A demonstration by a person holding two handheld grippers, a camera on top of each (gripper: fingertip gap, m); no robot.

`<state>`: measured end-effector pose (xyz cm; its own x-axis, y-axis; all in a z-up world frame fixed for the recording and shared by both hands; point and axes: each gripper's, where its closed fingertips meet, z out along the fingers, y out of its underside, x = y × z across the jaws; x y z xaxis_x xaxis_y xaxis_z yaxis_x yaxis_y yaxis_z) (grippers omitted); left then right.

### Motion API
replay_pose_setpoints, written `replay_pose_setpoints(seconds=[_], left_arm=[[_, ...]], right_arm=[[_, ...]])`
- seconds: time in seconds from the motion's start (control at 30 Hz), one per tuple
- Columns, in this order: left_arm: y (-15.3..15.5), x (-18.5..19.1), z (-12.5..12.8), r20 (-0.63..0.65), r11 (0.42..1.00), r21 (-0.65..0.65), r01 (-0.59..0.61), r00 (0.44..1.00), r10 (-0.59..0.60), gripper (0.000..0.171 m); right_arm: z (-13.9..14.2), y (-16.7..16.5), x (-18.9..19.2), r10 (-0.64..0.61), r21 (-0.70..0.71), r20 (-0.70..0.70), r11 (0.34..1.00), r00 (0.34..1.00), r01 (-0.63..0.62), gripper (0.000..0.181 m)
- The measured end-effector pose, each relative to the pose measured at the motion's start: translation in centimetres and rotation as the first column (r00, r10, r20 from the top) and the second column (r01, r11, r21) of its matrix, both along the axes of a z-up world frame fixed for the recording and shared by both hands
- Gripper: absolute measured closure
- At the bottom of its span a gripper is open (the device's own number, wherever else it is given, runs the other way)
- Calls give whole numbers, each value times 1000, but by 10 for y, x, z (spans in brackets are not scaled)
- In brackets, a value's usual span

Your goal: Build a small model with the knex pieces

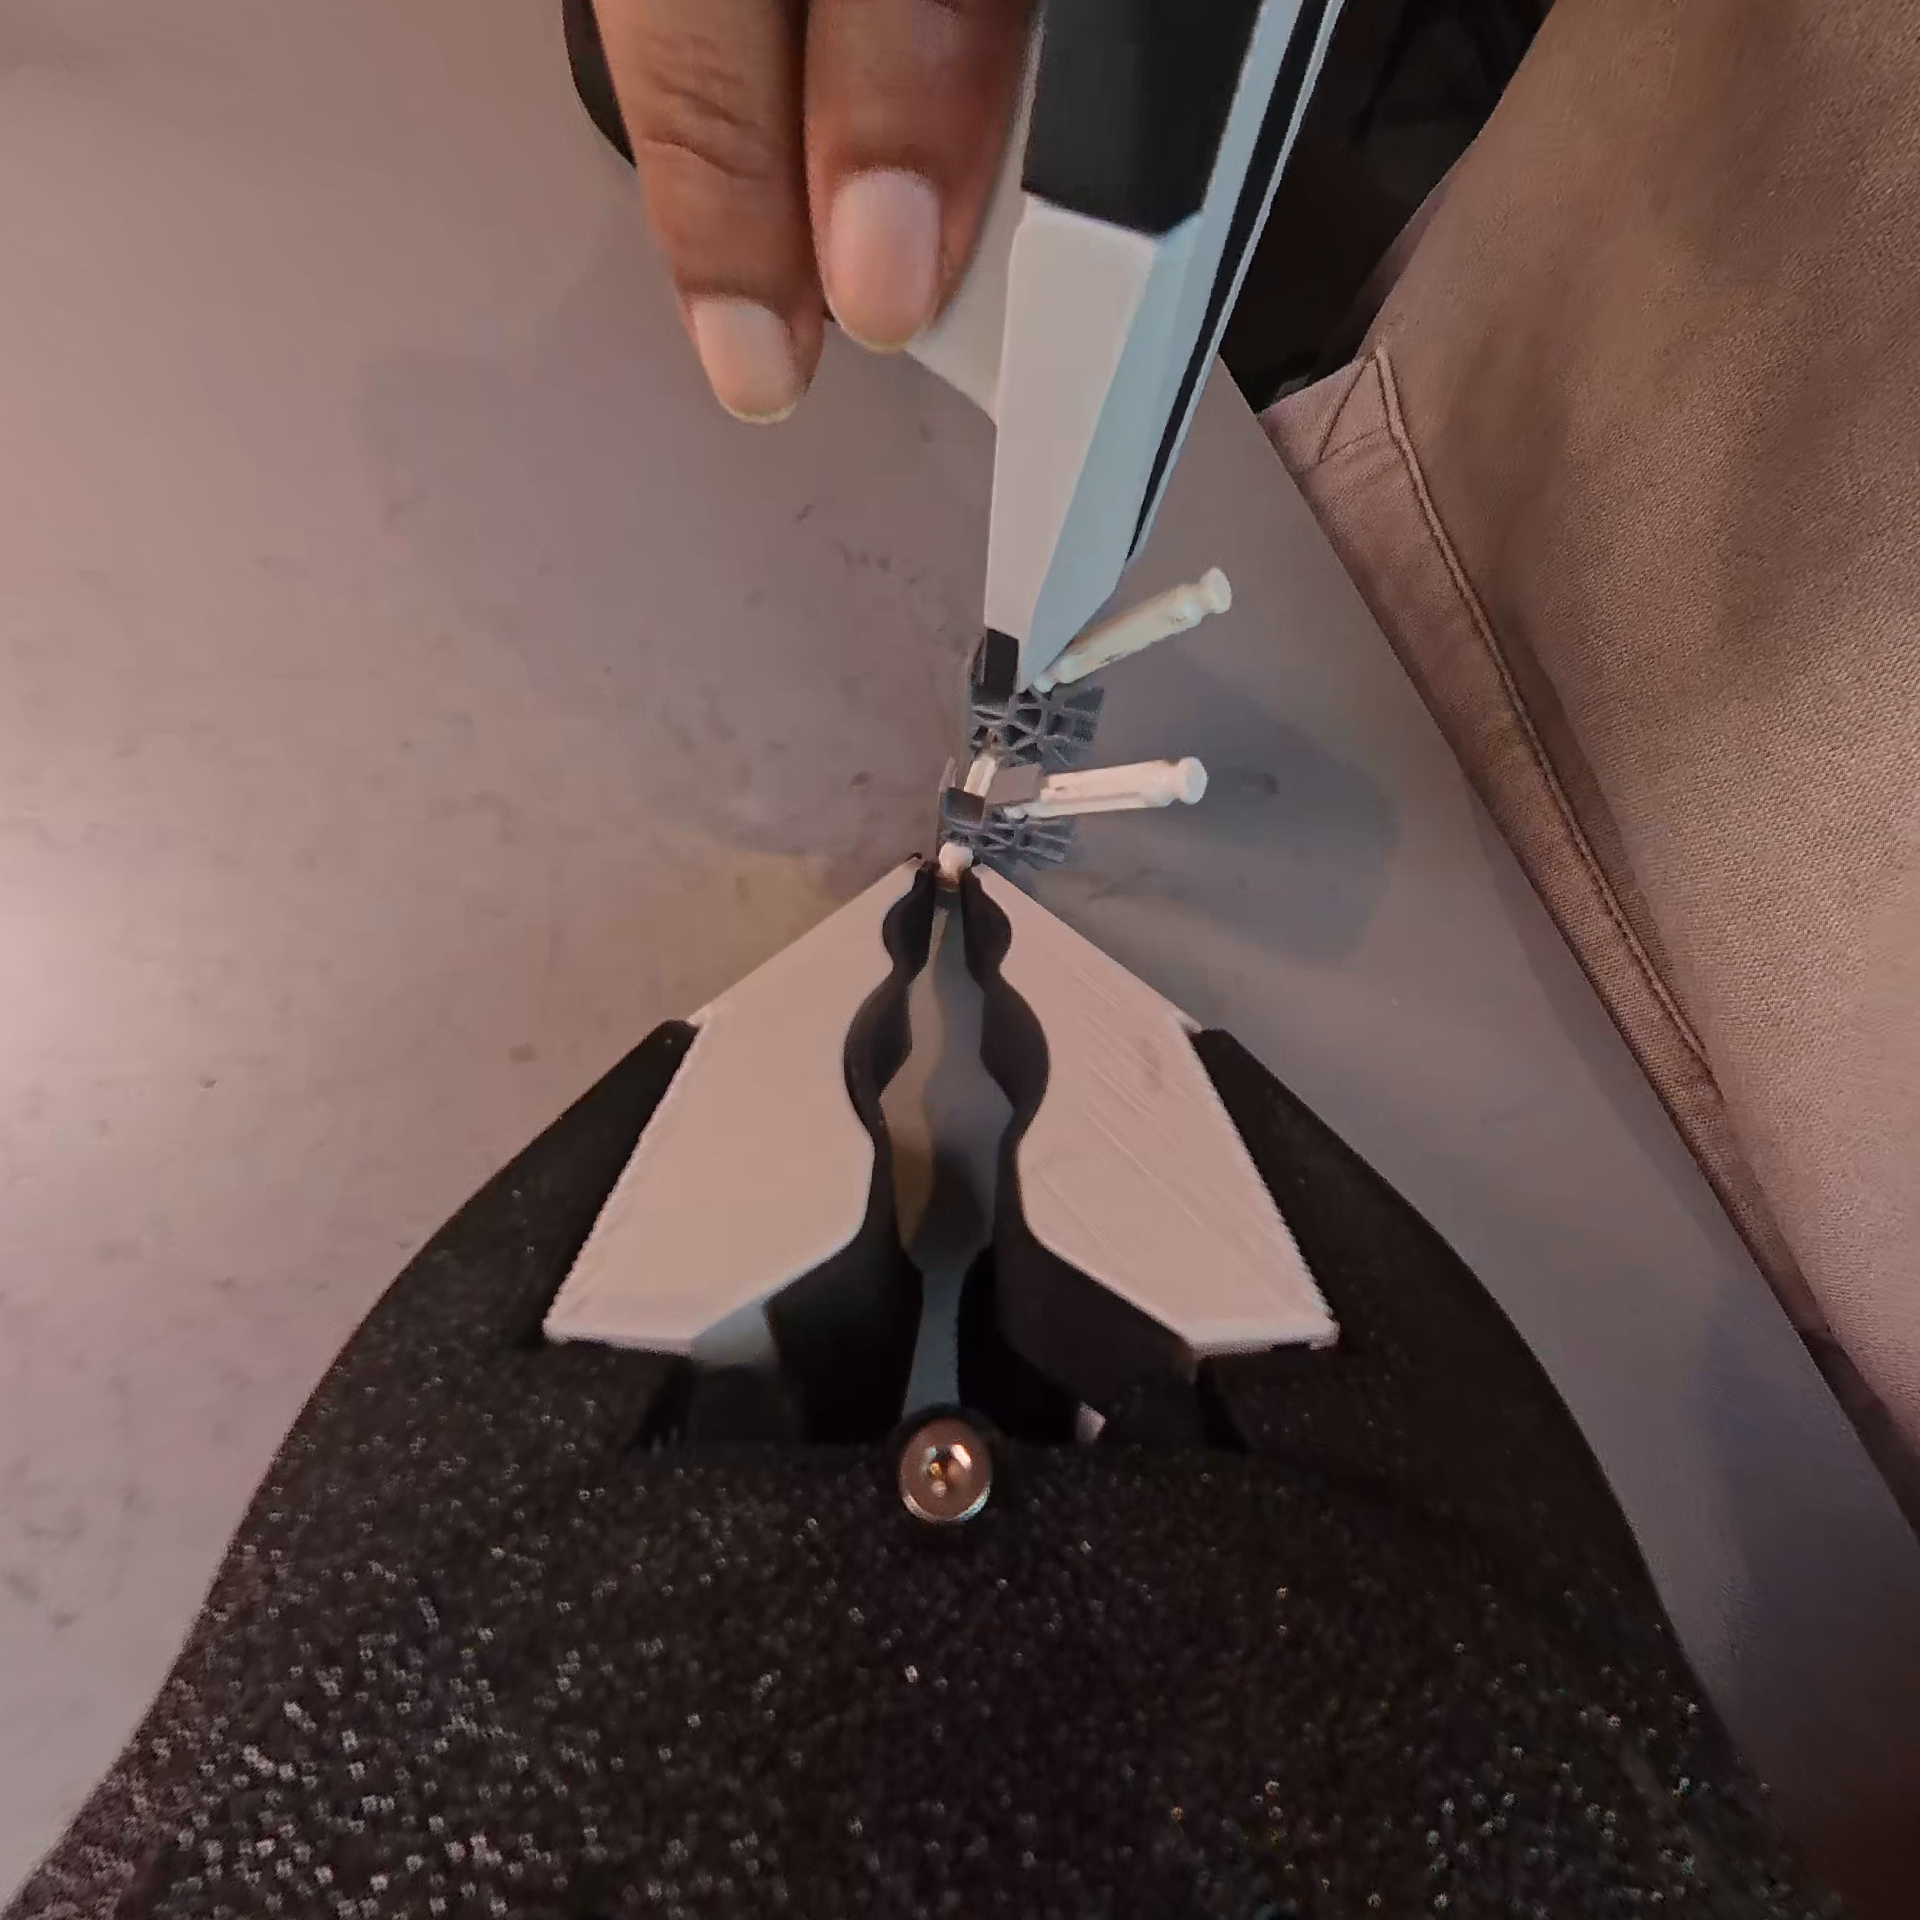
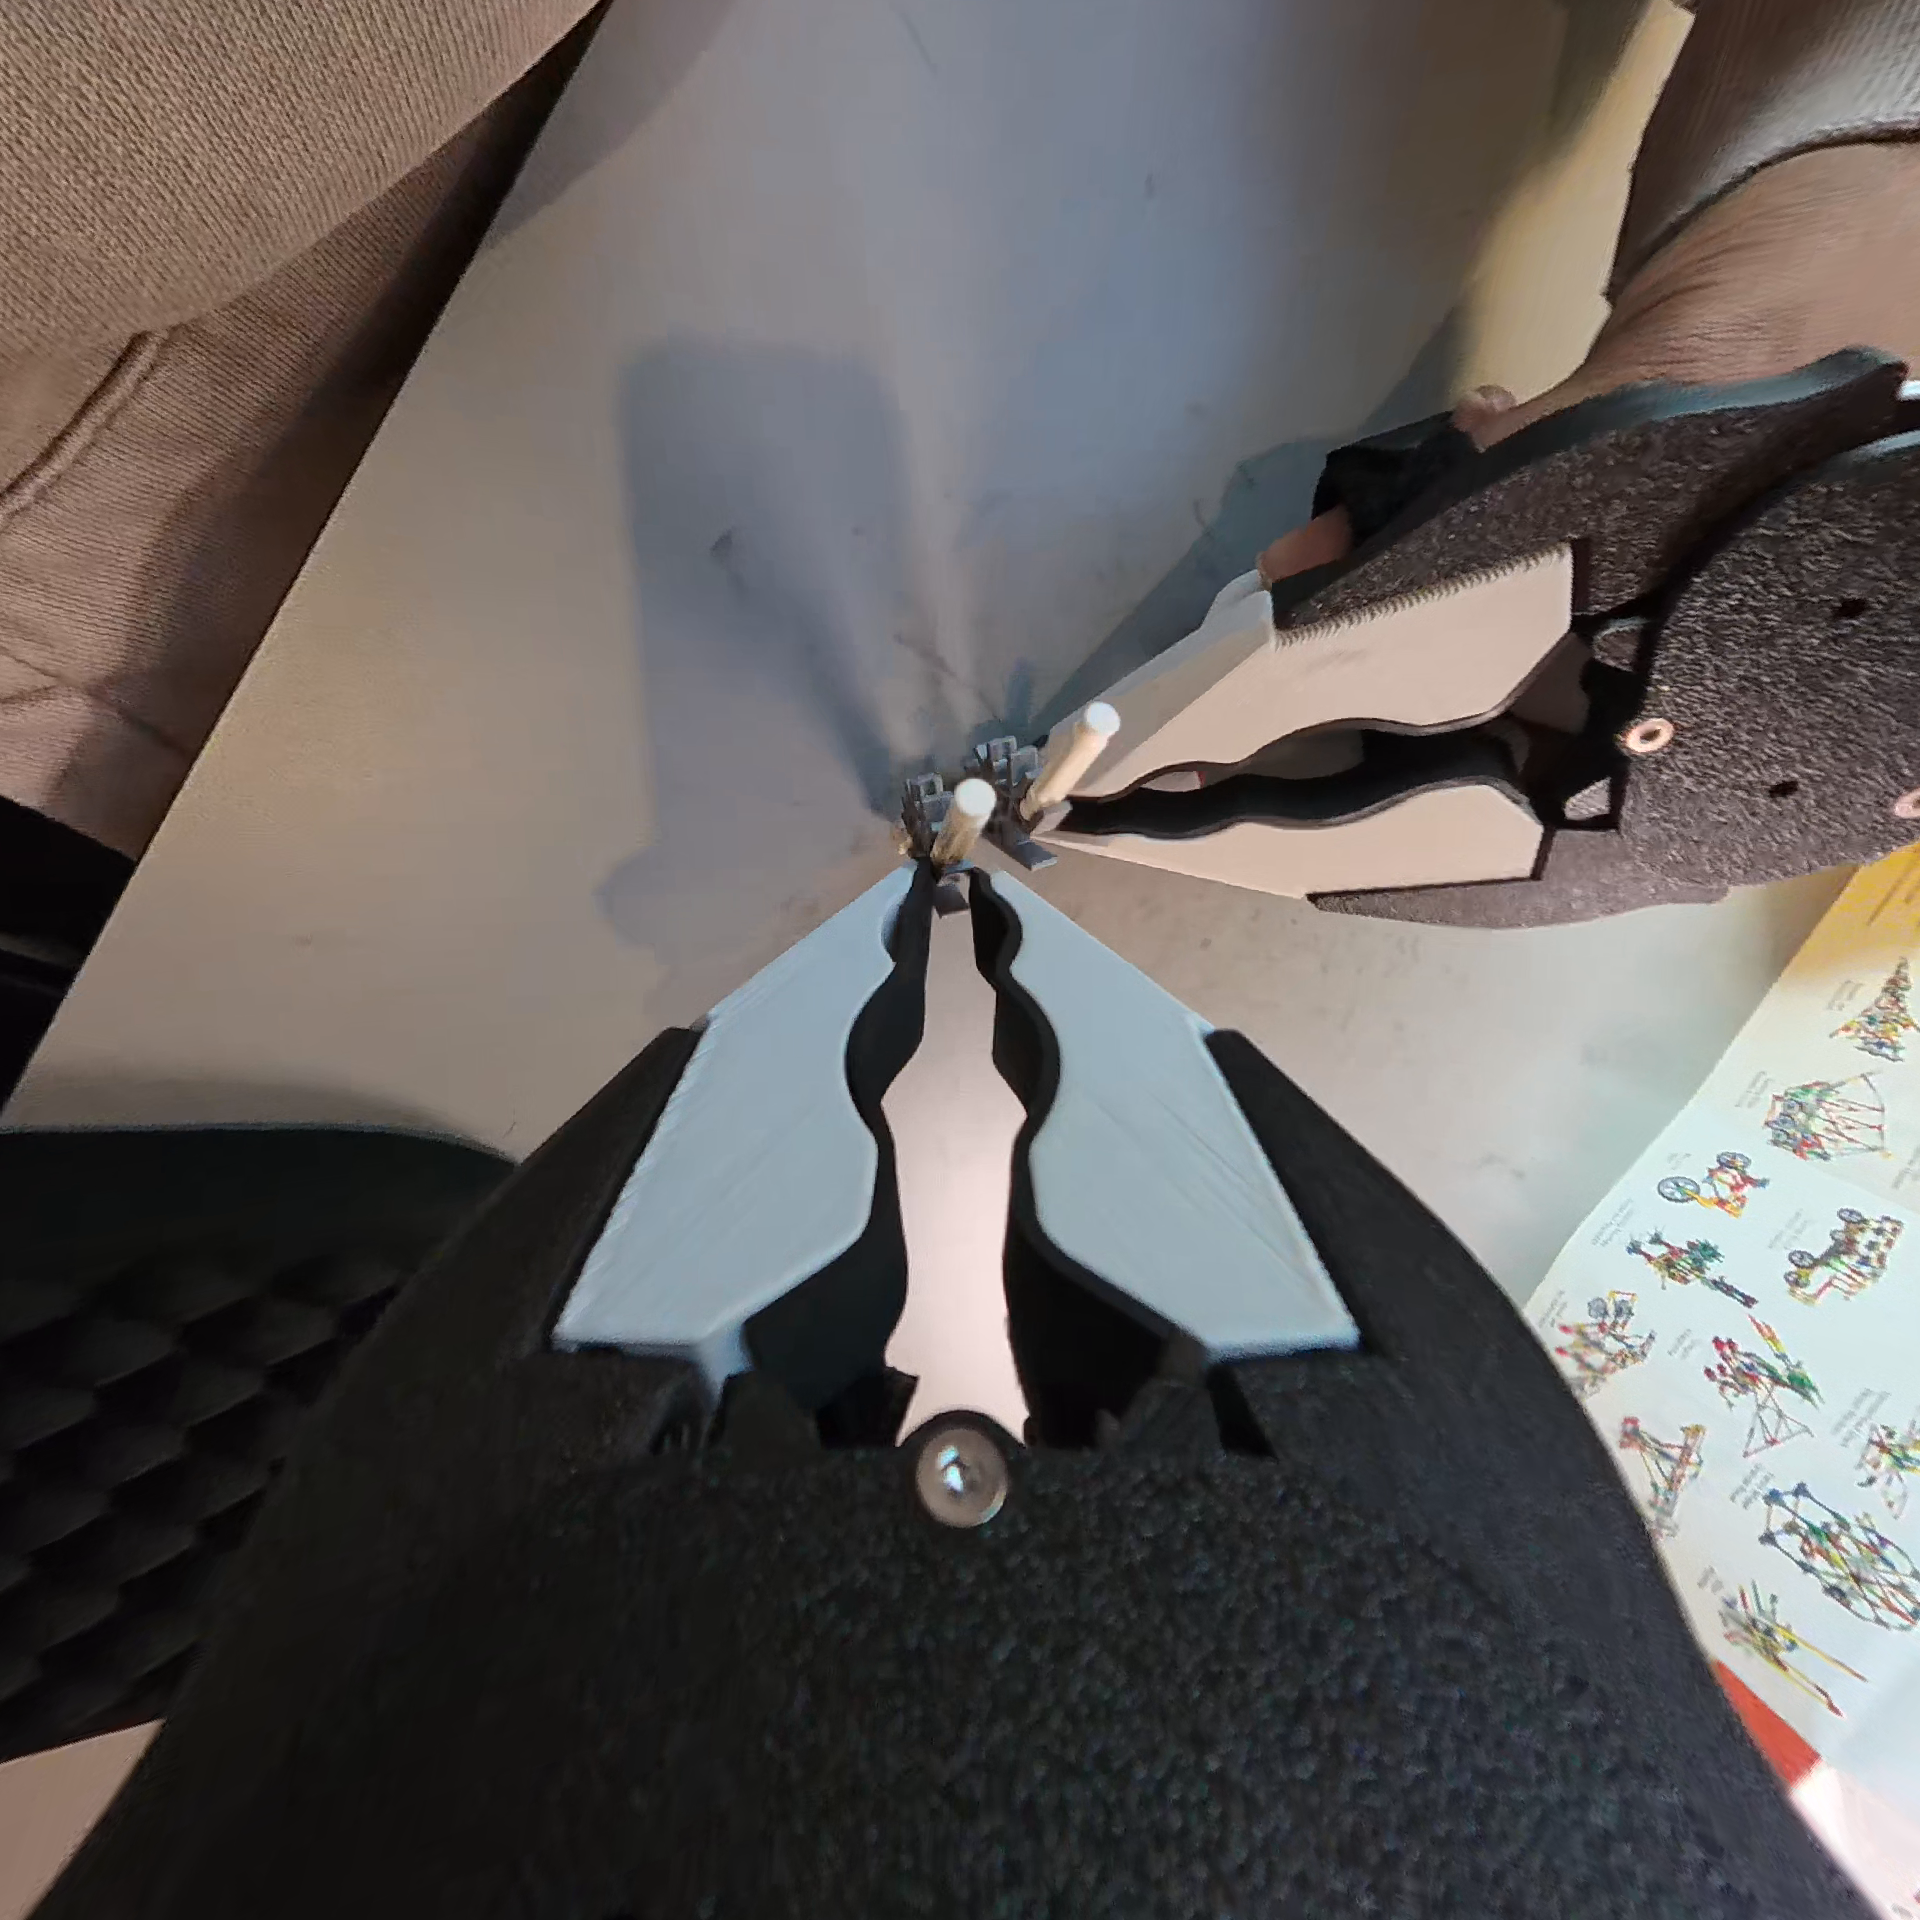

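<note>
Two small building-toy pieces are held close together just above a pale table (image 1: pixel 364 623). Each is a grey connector with a white rod. My left gripper (image 1: pixel 940 878) is shut on a short white rod end (image 1: pixel 954 857) of the nearer grey connector (image 1: pixel 1013 831), whose longer white rod (image 1: pixel 1122 784) points right. My right gripper (image 1: pixel 1013 670) comes down from above, shut on the other grey connector (image 1: pixel 1039 717) with its white rod (image 1: pixel 1143 623). In the right wrist view, my right gripper (image 2: pixel 948 883) pinches a grey connector (image 2: pixel 951 896) whose rod (image 2: pixel 966 816) points at the camera. My left gripper (image 2: pixel 1044 821) reaches in from the right.
A person's hand (image 1: pixel 790 208) holds the right gripper. Beige clothing (image 1: pixel 1662 623) lies along the table's right edge. A printed sheet with coloured model pictures (image 2: pixel 1766 1299) lies on the table at the right. A black textured object (image 2: pixel 156 1351) sits at the lower left. Left and right tips are no more than a few centimetres apart. The black textured object (image 2: pixel 156 1351) sits 15 cm or so from the ends of my right fingers.
</note>
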<state>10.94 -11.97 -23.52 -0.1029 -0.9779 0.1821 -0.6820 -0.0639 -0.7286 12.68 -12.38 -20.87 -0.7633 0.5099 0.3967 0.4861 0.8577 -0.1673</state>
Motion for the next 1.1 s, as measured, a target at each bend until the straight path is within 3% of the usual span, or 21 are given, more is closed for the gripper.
replay_pose_setpoints(seconds=[0.03, 0.77, 1.1], left_arm=[[0, 0, 1, -1, 1000, -2, 6, 1000, -6, 166], [12, 4, 0, -34, 993, -18, 117, 992, -118, 167], [18, 10, 2, -8, 981, -57, 186, 982, -187, 167]], right_arm=[[-2, -1, 1, 6, -2, 26, 1000, 1000, -6, 177], [-9, 12, 3, -23, -135, 236, 989, 971, 56, 178], [-8, 36, 13, -93, -227, 215, 963, 972, 143, 181]])
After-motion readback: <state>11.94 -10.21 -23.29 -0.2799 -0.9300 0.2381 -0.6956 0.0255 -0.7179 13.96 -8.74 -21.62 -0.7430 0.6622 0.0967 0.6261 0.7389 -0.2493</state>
